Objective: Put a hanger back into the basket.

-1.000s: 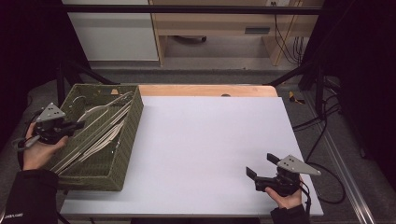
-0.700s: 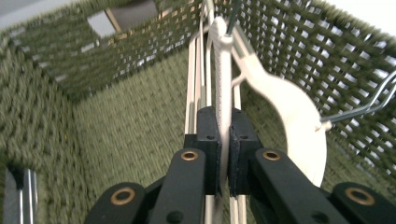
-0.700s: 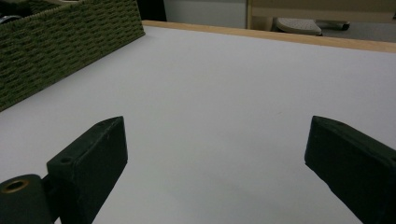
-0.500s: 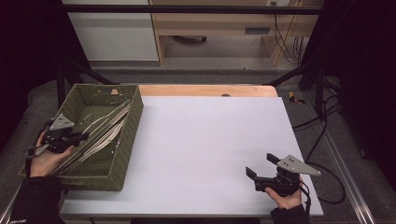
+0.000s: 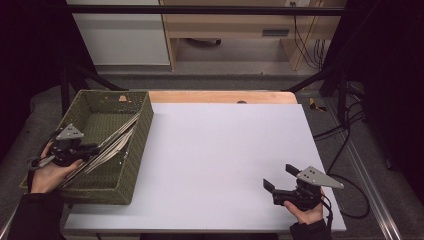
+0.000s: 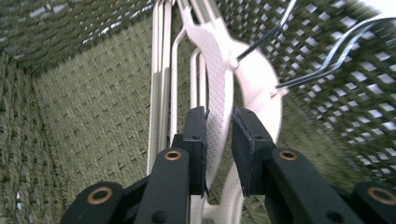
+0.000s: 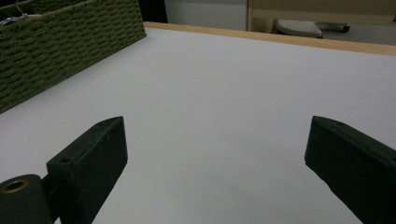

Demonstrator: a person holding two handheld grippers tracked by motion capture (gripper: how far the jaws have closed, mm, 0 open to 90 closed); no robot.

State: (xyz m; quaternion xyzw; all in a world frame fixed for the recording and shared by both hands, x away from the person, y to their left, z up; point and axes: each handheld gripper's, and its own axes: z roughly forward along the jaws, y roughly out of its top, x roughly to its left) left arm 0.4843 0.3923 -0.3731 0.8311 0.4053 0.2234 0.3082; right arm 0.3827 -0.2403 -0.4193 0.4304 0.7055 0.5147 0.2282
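Observation:
Several white plastic hangers (image 5: 114, 141) with wire hooks lie slanted in a green woven basket (image 5: 136, 150) at the table's left. My left gripper (image 5: 93, 148) reaches into the basket from its left side. In the left gripper view its jaws (image 6: 219, 122) straddle the flat ribbed arm of one white hanger (image 6: 217, 60). They have just been opening, and a thin gap shows at the right pad. My right gripper (image 5: 280, 177) hovers open over the bare table near the front right corner, with nothing between its fingers (image 7: 215, 140).
The white table top (image 5: 225, 135) stretches between the basket and the right hand. A wooden strip (image 5: 220, 96) edges its far side. The basket's woven wall (image 7: 60, 42) shows far left in the right gripper view. Cables hang off the table's right side.
The left hand has shifted a little toward the near side and to the right, bringing its gripper in among the hangers. The right hand has not moved.

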